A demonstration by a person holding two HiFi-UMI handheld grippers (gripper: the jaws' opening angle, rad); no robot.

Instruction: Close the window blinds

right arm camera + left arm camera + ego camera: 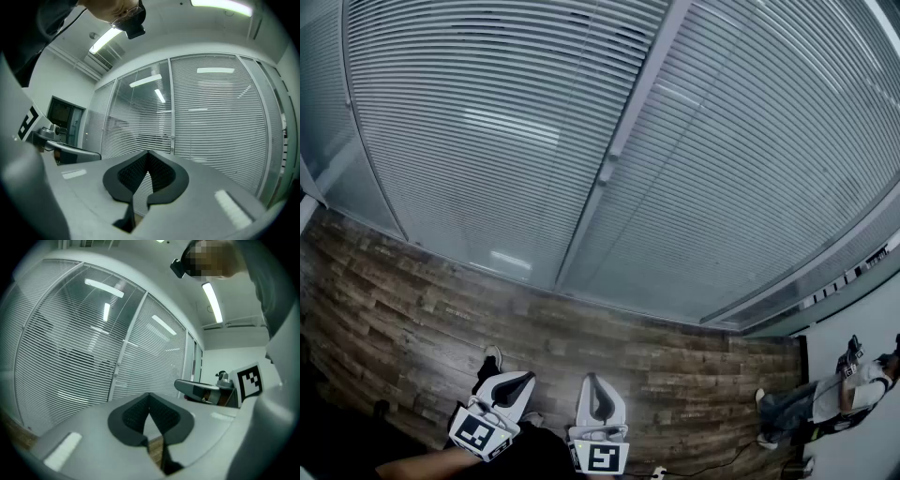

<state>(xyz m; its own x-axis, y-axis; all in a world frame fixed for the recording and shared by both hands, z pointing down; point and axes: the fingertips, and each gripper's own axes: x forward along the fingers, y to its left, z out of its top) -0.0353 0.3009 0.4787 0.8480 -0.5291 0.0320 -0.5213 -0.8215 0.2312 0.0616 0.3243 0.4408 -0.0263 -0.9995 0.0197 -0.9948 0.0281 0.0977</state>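
left gripper [514, 382]: low over the wooden floor [394, 309], jaws closed with nothing between | right gripper [595, 389]: just beside it, jaws closed, also empty | window blinds [487, 131]: hanging ahead of both grippers, well apart from them | person [825, 398]: low at the far right

The left gripper [517, 382] and the right gripper [593, 384] look alike: smooth pale grey shells that narrow towards the front, each with black jaws lined by finely ribbed pads [133, 414]. A small white rectangular patch [63, 451] sits on each shell, and at the rear is a cube [478, 432] printed with black-and-white square markers. The person wears a dark top [28, 37] and a light shoe [492, 356], with a small black camera [135, 28] mounted at the head.
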